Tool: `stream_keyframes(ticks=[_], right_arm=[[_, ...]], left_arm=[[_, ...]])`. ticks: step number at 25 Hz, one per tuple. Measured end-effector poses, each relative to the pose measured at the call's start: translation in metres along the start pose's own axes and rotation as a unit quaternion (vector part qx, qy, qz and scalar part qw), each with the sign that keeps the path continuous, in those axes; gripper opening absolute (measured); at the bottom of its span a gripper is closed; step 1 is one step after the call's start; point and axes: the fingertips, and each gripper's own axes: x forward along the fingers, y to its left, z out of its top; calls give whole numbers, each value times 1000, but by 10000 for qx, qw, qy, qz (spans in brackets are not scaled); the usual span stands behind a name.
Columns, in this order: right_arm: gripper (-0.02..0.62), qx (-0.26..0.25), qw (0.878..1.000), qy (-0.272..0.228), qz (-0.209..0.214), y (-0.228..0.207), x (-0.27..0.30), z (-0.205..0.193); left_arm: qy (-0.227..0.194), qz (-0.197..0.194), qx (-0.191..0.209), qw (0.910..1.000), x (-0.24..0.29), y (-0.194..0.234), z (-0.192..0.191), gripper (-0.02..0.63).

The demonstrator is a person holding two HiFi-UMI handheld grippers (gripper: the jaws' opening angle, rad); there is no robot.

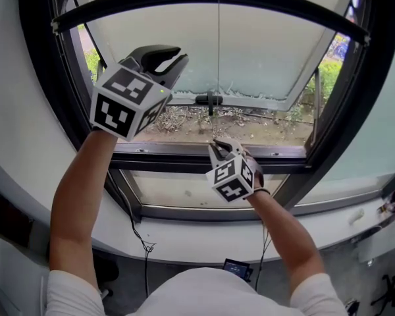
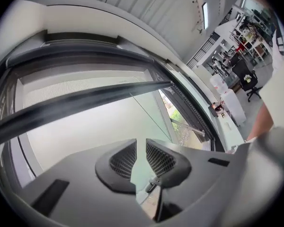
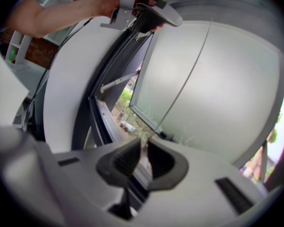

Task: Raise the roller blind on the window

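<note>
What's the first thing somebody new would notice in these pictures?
A pale roller blind fills the upper window, stopping above a strip of garden. Two grippers with black-and-white marker cubes reach toward it: the left gripper raised at upper left, the right gripper low at centre, beneath a thin cord running down the blind.

A: Left side?
B: Bare left forearm (image 1: 82,189) reaches up. The left gripper (image 1: 178,56) is held high and points about level, its jaws a narrow slit apart with nothing in the gap.
A: Right?
B: Bare right forearm (image 1: 284,230) is stretched forward and sits lower. The right gripper (image 1: 218,145) tips slightly down, jaws nearly together. It's blurred, so I can't tell if they pinch anything.
A: Do they touch?
B: No, well apart.
</note>
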Motion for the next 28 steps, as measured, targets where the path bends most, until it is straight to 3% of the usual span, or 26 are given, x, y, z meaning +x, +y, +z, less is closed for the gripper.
stream_keyframes(ticks=[13,28], right_arm=[[57,70,10000,-25,-63,2,-8,0],[57,161,9993,-285,-167,-8,-22,18]], left_arm=[[23,-198,-1152,9931,-15,-53,-76,71],[161,-207,-2410,9702,-45,-100,-146,71]])
